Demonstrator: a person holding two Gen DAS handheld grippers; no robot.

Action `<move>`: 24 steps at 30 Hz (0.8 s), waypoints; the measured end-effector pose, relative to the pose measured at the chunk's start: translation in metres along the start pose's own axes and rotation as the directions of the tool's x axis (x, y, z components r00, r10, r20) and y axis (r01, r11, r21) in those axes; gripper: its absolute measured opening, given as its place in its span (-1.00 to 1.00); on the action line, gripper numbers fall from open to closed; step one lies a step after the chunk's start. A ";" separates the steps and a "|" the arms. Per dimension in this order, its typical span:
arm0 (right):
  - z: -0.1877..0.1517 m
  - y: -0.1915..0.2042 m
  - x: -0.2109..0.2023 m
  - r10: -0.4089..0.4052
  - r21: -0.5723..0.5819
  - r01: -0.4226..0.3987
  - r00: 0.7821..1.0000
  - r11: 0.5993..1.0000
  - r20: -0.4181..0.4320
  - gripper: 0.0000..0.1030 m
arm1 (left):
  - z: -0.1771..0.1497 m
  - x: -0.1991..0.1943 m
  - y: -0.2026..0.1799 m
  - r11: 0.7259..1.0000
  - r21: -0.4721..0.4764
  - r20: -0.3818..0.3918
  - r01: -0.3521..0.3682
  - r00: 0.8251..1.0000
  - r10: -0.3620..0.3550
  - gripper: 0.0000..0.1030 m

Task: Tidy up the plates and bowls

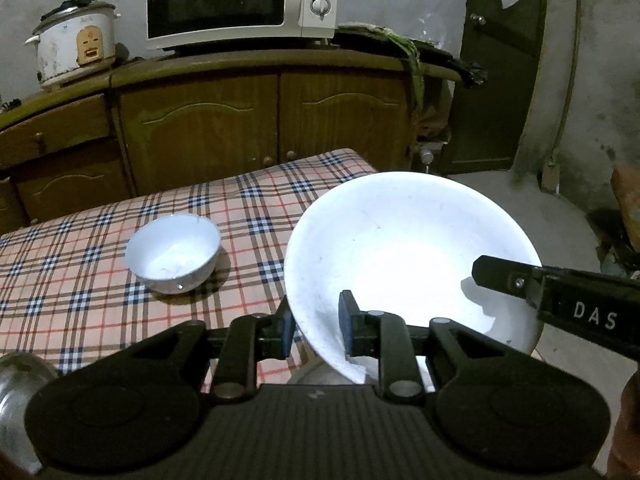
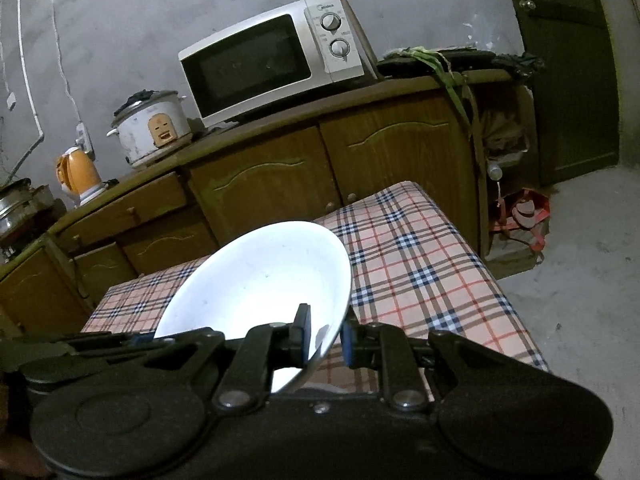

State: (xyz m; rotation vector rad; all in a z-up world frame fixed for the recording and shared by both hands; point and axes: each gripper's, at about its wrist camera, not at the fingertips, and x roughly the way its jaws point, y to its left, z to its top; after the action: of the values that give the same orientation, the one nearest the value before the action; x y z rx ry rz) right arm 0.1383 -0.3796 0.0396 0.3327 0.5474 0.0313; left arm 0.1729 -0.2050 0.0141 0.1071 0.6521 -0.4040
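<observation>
A large white plate [image 1: 400,248] is held tilted above the near right part of the checked table [image 1: 100,248]. My left gripper [image 1: 316,326] is shut on its near left rim, one pad inside and one outside. My right gripper [image 2: 326,336] is shut on the plate's [image 2: 256,280] right rim; its finger also shows in the left wrist view [image 1: 516,280] over the plate's right side. A small white bowl [image 1: 173,254] stands upright on the table, left of the plate and beyond my left gripper.
A wooden cabinet [image 1: 240,120] runs behind the table and carries a microwave [image 1: 240,0], a rice cooker [image 1: 74,44] and an orange kettle [image 2: 78,174]. A metal vessel [image 1: 16,392] sits at the near left. A dark door [image 2: 568,80] and concrete floor [image 2: 580,280] lie right.
</observation>
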 end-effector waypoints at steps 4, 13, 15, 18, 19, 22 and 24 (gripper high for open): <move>-0.010 0.004 -0.008 0.001 0.000 -0.001 1.000 1.000 0.000 -0.60 | -0.008 -0.005 0.001 1.000 -0.001 0.000 -0.001 1.000 0.001 -0.53; -0.033 0.007 -0.013 0.001 0.017 -0.001 1.000 1.000 -0.022 -0.60 | -0.030 -0.011 0.005 1.000 0.001 -0.022 -0.006 1.000 0.006 -0.53; -0.038 0.006 -0.012 0.001 0.023 0.000 1.000 1.000 -0.029 -0.60 | -0.034 -0.010 0.006 1.000 0.000 -0.031 -0.005 1.000 0.005 -0.53; -0.045 0.006 -0.011 -0.004 0.024 0.005 0.999 1.000 -0.045 -0.60 | -0.042 -0.007 0.007 1.000 -0.005 -0.048 -0.002 0.999 0.002 -0.53; -0.048 0.005 -0.010 -0.005 0.025 0.006 0.999 1.000 -0.051 -0.60 | -0.044 -0.006 0.008 1.000 -0.004 -0.053 -0.002 0.999 0.002 -0.53; -0.057 0.003 -0.006 -0.007 0.032 0.009 0.997 0.999 -0.073 -0.60 | -0.052 -0.002 0.010 1.000 -0.004 -0.074 0.004 0.997 -0.004 -0.53; -0.064 0.003 -0.003 -0.010 0.032 0.013 0.996 0.999 -0.088 -0.60 | -0.058 0.002 0.011 1.000 -0.003 -0.089 0.006 0.996 -0.007 -0.53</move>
State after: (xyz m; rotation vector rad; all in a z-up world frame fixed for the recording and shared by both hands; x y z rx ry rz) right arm 0.1032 -0.3579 -0.0090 0.3614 0.6379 0.0257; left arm 0.1455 -0.1829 -0.0335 0.1214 0.7406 -0.4064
